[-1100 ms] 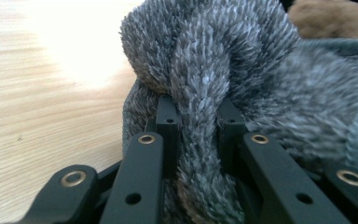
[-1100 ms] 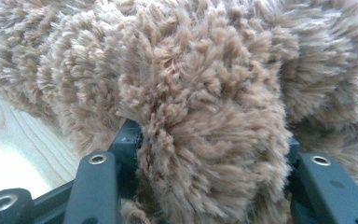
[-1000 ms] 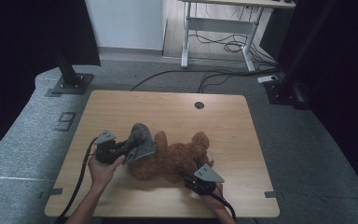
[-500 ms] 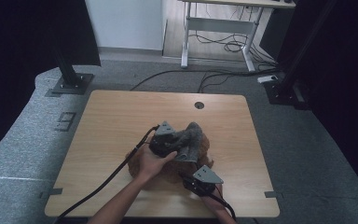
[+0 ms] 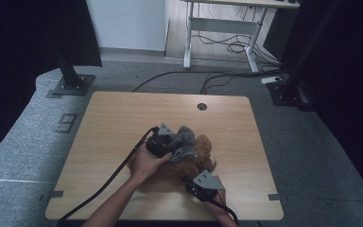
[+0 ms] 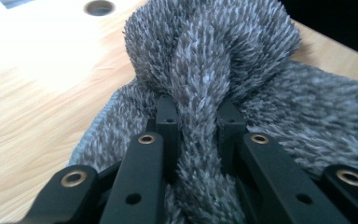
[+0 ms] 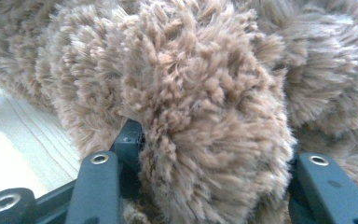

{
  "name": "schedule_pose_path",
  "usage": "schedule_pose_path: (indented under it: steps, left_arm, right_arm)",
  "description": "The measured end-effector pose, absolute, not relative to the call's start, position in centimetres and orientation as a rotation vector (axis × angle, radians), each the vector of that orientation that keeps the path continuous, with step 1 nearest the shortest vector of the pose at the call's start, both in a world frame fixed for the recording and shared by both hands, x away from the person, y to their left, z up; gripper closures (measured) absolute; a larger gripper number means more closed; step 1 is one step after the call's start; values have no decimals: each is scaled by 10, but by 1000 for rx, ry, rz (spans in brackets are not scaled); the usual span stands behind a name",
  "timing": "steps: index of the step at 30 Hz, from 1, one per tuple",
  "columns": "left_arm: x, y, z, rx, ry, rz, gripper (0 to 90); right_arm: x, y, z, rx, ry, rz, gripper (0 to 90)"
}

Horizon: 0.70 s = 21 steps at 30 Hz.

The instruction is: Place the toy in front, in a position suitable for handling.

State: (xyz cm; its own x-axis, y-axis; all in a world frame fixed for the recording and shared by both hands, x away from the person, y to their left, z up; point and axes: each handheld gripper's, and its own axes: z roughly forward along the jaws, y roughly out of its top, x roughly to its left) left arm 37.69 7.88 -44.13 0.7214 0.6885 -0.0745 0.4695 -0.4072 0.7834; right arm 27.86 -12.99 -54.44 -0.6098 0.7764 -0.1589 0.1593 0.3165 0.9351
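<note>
A brown plush toy (image 5: 204, 158) lies on the wooden table (image 5: 123, 118), right of centre and toward the front. My left gripper (image 5: 171, 144) is over the toy's left side, shut on a grey fuzzy cloth (image 5: 185, 140) that rests against the toy. In the left gripper view a fold of the grey cloth (image 6: 200, 65) is pinched between the jaws of the left gripper (image 6: 196, 116). My right gripper (image 5: 194, 182) is at the toy's front edge. In the right gripper view the right gripper (image 7: 209, 140) is shut on a thick lump of the brown plush (image 7: 205, 88).
A round cable hole (image 5: 202, 106) sits near the table's far edge. The left gripper's black cable (image 5: 108, 177) trails to the front left corner. Black stand bases (image 5: 71, 85) (image 5: 286, 92) sit on the grey floor beyond the table's far corners.
My left gripper carried the grey cloth rightward from the toy's left side to over the toy. The right gripper stayed put on the plush.
</note>
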Motion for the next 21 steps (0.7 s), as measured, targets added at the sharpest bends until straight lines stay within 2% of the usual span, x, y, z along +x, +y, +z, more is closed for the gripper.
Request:
schedule_pose_path:
  steps: [10, 13, 16, 21]
  left_arm:
    - [344, 160, -441, 1936, 906, 319, 762]
    - [335, 176, -452, 1923, 930, 304, 762]
    - [329, 191, -467, 1867, 949, 217, 761]
    - [321, 202, -471, 1841, 954, 196, 761]
  right_arm:
    - [281, -130, -546, 858, 1956, 1291, 472]
    - [284, -131, -546, 879, 1951, 1287, 473]
    - [284, -131, -547, 875, 1946, 1280, 473]
    - [286, -131, -548, 881, 1938, 1257, 476]
